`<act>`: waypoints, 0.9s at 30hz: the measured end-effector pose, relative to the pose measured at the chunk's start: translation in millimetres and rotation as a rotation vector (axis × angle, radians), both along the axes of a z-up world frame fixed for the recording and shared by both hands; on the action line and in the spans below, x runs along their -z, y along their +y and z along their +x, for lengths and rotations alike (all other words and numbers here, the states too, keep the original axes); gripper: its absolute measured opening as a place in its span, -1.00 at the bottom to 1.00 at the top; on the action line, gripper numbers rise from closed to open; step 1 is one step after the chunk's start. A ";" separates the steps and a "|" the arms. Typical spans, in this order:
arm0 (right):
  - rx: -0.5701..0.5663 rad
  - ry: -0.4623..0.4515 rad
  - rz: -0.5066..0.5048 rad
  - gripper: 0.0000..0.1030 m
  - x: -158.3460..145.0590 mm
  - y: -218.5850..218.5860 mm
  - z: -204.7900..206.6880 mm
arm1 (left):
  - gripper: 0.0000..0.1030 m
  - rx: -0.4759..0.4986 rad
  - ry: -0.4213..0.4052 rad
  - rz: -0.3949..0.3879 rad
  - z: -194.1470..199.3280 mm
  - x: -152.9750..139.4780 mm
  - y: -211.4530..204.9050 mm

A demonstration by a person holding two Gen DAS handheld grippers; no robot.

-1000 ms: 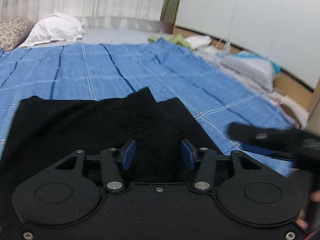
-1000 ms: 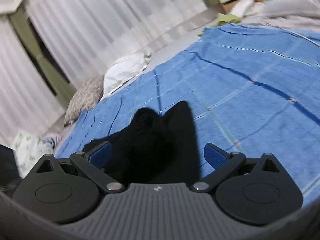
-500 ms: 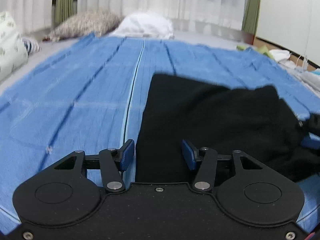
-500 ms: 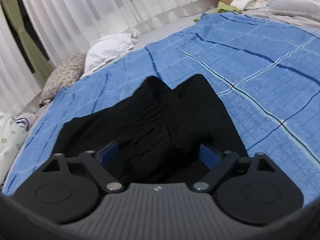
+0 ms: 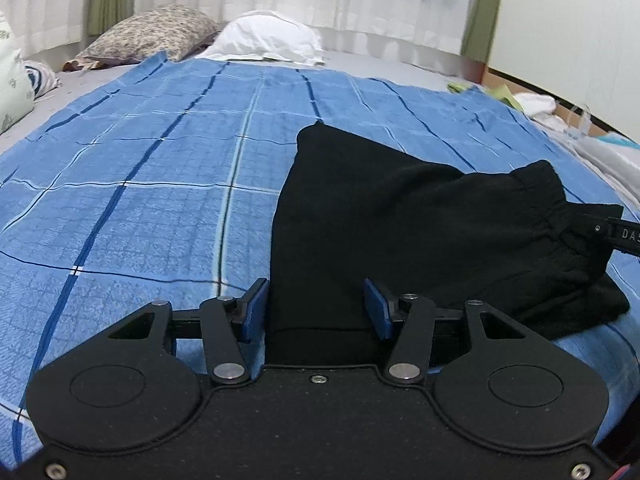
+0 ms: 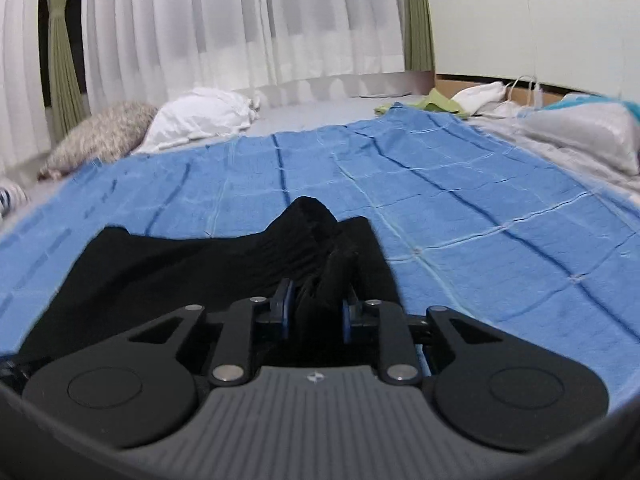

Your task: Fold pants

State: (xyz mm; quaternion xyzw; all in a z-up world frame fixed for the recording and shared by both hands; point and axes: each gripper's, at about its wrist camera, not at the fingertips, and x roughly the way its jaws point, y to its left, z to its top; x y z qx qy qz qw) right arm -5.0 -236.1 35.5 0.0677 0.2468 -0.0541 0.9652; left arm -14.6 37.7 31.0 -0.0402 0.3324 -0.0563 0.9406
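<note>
Blue checked blanket (image 5: 140, 200) covers the bed; black pants (image 5: 400, 232) lie on it, right of centre in the left wrist view, folded into a wide flat panel with the gathered waistband (image 5: 556, 204) bunched at the right end.

Left gripper (image 5: 316, 310): jaws partly apart, straddling the near left edge of the pants. Cloth sits between the blue pads (image 5: 256, 308), left pad just at the fabric edge, right pad over the cloth. Can't tell if they press on it.

Right gripper (image 6: 316, 310): jaws closing, nearly together, a bunched fold of waistband fabric pinched between them and standing up past the fingertips. Rest of pants spread left of it.

Two pillows (image 5: 264, 40) at the far end by the curtains (image 6: 240, 20).
</note>
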 end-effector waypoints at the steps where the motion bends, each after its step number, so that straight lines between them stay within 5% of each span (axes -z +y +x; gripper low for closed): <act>1: 0.008 0.024 -0.002 -0.45 2.2 -5.1 -1.6 | -0.02 0.009 0.003 0.001 -2.2 -0.8 -0.8; 4: 0.007 0.114 0.010 -0.28 11.6 -19.9 3.1 | -0.02 0.034 0.014 0.007 -7.3 -4.0 -4.7; 8: -0.030 0.167 -0.019 0.52 -3.0 -30.7 0.6 | -0.07 0.053 -0.011 0.031 -8.4 -22.2 -6.0; 12: -0.138 0.153 -0.066 0.77 -31.9 -36.3 2.9 | 0.06 0.077 -0.025 0.000 15.3 -45.8 2.1; 16: -0.189 0.136 -0.092 0.75 -51.8 -40.3 30.1 | 0.07 0.094 0.036 -0.018 61.7 -53.5 3.4; 17: -0.229 0.129 -0.096 0.58 -55.1 -37.4 37.0 | 0.02 0.093 0.042 -0.016 73.5 -53.5 1.2; 21: -0.370 0.189 -0.105 -0.04 -48.5 -16.9 67.5 | -0.70 0.127 0.044 -0.034 108.0 -51.0 -11.3; 27: -0.411 0.251 -0.164 -0.14 -18.7 9.6 100.7 | -0.68 0.152 0.072 -0.004 145.5 -30.2 -42.2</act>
